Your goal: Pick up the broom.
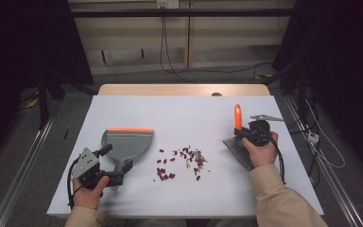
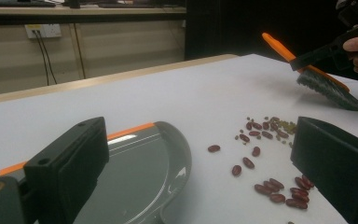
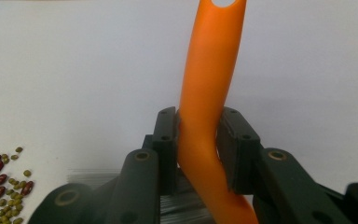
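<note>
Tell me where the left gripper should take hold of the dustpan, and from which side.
Grip the dustpan by its short handle stub, which points toward the person, and come in from that near side. The left gripper already sits open around it, while the pan's orange lip faces away.

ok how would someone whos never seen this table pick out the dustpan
Start at the white table and look to the person's left of the spilled beans. The dustpan lies flat there, grey with an orange strip along its far edge, its handle towards the left gripper. The only other orange-and-grey tool, the brush, is held in the right gripper.
</note>
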`<act>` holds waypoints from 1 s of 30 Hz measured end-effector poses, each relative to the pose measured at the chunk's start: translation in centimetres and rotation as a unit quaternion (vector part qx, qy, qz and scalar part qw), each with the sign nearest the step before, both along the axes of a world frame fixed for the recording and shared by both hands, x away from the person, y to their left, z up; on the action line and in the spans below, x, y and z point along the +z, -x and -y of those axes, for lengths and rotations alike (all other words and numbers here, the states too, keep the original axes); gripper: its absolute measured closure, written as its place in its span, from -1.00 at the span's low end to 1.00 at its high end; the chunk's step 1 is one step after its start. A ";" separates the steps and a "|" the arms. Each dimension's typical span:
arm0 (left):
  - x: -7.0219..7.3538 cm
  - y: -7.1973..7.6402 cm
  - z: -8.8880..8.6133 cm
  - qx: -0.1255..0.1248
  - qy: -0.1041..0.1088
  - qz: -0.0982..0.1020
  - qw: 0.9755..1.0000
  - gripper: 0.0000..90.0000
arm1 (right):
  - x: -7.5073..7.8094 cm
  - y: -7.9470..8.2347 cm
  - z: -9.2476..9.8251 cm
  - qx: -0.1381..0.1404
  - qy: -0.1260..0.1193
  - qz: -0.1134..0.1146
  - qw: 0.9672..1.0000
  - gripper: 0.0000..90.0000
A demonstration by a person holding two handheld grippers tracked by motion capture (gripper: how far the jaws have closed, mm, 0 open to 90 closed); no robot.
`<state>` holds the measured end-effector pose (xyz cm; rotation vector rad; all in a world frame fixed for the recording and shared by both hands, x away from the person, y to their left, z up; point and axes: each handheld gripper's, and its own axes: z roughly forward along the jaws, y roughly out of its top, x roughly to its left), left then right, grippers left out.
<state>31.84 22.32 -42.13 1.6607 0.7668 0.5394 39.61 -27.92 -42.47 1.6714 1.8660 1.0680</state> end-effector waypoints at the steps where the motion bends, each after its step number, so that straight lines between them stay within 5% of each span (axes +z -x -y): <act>1: 0.0 0.0 0.0 0.001 0.000 0.000 1.000 -0.91 | 0.0 0.0 -0.1 -0.001 -0.001 0.004 1.000 0.57; 11: 0.5 0.0 0.3 0.000 0.004 0.006 1.000 -0.91 | 1.5 1.0 0.0 0.008 -0.046 0.053 0.997 0.59; 20: 1.4 -0.2 2.1 -0.028 0.004 0.011 1.000 -0.91 | 2.9 2.2 -0.1 0.027 -0.100 0.104 0.989 0.60; 30: 2.9 -0.4 4.4 -0.056 0.007 0.023 0.998 -0.91 | 3.7 3.1 -0.1 0.032 -0.122 0.138 0.982 0.60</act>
